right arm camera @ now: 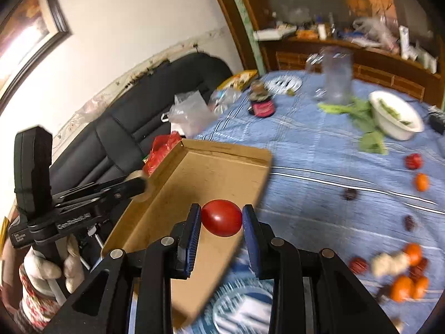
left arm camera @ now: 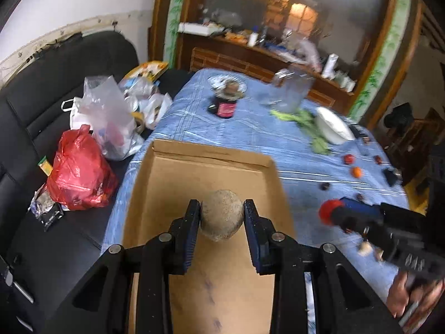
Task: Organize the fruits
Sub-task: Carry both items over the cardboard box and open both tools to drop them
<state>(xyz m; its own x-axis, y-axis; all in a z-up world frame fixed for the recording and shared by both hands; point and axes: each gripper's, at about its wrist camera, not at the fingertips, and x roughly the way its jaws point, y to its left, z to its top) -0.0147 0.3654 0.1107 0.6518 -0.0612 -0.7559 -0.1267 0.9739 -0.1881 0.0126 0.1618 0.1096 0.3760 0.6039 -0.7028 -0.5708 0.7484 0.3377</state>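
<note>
The left claw (left arm camera: 222,217) pinches a round, tan, rough-skinned fruit (left arm camera: 222,215) between its blue pads, above the open cardboard box (left arm camera: 211,167). The right claw (right arm camera: 221,218) pinches a red tomato (right arm camera: 221,217) the same way, over the box's (right arm camera: 217,172) near right edge. In the left view the right claw (left arm camera: 328,213) shows from the side with the red fruit at its tip; in the right view the left claw (right arm camera: 139,186) reaches in over the box's left wall.

The box lies on a table (left arm camera: 250,133) covered with a blue striped cloth. Loose fruit lies to the right: in the right view three orange fruits (right arm camera: 400,288) cluster with a pale lumpy piece (right arm camera: 389,261) and some dark red ones; one more orange fruit (right arm camera: 422,181) and a red one (right arm camera: 413,161) lie farther off. Blur makes the dark ones hard to count.

Farther back are a white bowl (right arm camera: 395,117) holding greens, leafy greens (right arm camera: 361,114) beside it, a clear jug (right arm camera: 336,75), a dark jar (right arm camera: 261,103) with a pink label too blurred to read, and a plate (right arm camera: 283,83).

The left claw's body reads "GenRobot.AI" (right arm camera: 73,222); a gloved hand (right arm camera: 47,267) grips its handle. A black sofa (left arm camera: 55,83) on the left carries one red bag (left arm camera: 78,172) and clear plastic bags (left arm camera: 108,114).
</note>
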